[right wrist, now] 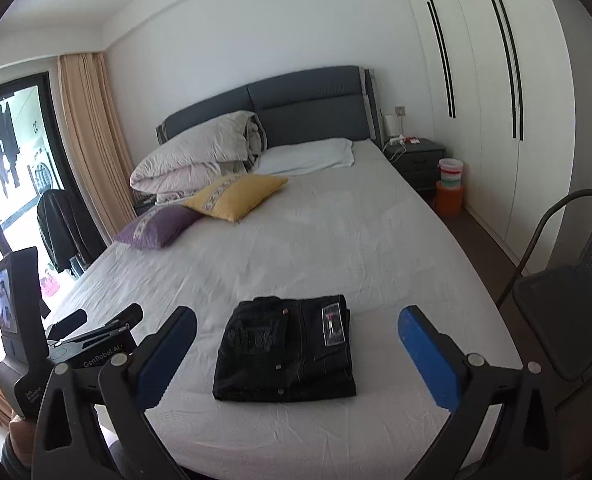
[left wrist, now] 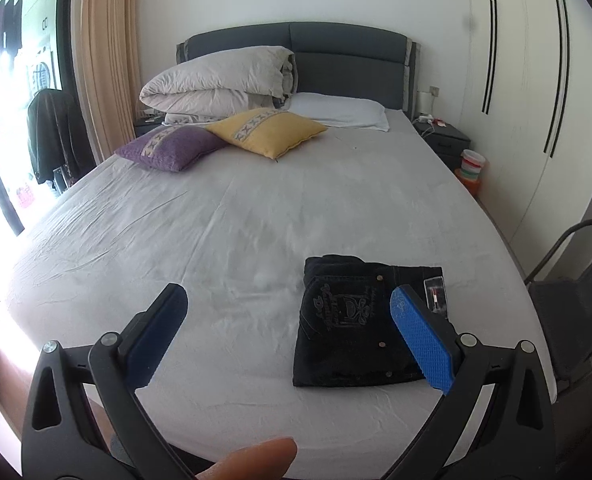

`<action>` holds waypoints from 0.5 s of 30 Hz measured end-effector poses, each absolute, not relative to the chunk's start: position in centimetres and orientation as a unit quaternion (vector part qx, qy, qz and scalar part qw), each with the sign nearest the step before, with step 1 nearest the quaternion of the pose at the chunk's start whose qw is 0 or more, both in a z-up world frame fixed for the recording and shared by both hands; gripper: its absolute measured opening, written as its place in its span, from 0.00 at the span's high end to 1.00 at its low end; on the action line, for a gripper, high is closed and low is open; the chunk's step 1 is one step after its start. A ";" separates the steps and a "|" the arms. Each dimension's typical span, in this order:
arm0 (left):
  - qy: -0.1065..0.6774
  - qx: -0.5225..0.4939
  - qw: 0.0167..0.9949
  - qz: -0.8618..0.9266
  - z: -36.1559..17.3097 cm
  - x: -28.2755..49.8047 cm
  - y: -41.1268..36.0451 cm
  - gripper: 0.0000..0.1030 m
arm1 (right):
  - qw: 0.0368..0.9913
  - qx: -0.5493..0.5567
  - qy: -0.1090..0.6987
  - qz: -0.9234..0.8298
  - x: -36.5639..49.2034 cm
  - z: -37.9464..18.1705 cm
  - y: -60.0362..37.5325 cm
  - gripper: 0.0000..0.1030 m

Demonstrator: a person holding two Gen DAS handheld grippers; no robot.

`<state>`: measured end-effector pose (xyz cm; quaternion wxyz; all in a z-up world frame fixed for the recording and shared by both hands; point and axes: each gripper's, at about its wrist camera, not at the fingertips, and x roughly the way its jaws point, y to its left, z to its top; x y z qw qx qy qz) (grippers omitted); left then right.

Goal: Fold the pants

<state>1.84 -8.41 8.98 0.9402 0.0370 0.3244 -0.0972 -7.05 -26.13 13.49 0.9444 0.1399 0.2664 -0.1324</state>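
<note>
Black jeans (left wrist: 355, 324) (right wrist: 286, 350) lie folded into a compact rectangle on the grey bed sheet (left wrist: 224, 216) (right wrist: 335, 248) near the bed's front edge, back pocket embroidery and a tag facing up. My left gripper (left wrist: 290, 300) is open above the sheet, its right blue pad over the jeans' right side in the picture, nothing between the fingers. My right gripper (right wrist: 297, 322) stands wide open above and in front of the jeans, which show between its fingers without contact. The left gripper's body (right wrist: 68, 340) appears at the left of the right wrist view.
A purple cushion (left wrist: 172, 146), a yellow cushion (left wrist: 268, 130), a folded duvet (left wrist: 220, 84) and a white pillow (left wrist: 335, 110) sit at the bed's head. A dark chair (right wrist: 567, 304) stands at the right, a nightstand (right wrist: 415, 160) and white wardrobe beyond. A fingertip (left wrist: 256, 458) shows at the bottom.
</note>
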 end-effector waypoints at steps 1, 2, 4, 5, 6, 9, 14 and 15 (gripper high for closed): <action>0.327 0.038 0.939 -0.098 8.8 1.9 -8.5 0.00 | 0.943 0.139 0.271 -0.132 -6.9 13.4 -26.1 0.00; 0.330 0.038 0.938 -0.099 8.6 1.9 -8.6 0.00 | 0.942 0.138 0.276 -0.132 -6.8 13.2 -26.0 0.00; 0.335 0.037 0.936 -0.101 7.9 2.5 -8.5 0.00 | 0.940 0.135 0.283 -0.134 -6.5 12.8 -25.8 0.00; 0.337 0.038 0.935 -0.102 7.6 2.7 -8.6 0.00 | 0.939 0.134 0.287 -0.134 -6.4 12.6 -25.7 0.00; 0.339 0.038 0.935 -0.101 7.4 2.8 -8.6 0.00 | 0.938 0.134 0.291 -0.134 -6.2 12.5 -25.6 0.00; 0.344 0.038 0.933 -0.104 6.7 3.5 -8.6 0.00 | 0.935 0.129 0.303 -0.134 -5.7 11.9 -25.5 0.00; 0.350 0.037 0.930 -0.103 6.0 4.1 -8.6 0.00 | 0.931 0.127 0.315 -0.131 -5.2 11.4 -25.4 0.00; 0.351 0.036 0.930 -0.104 5.9 4.3 -8.6 0.00 | 0.931 0.127 0.317 -0.130 -5.1 11.4 -25.5 0.00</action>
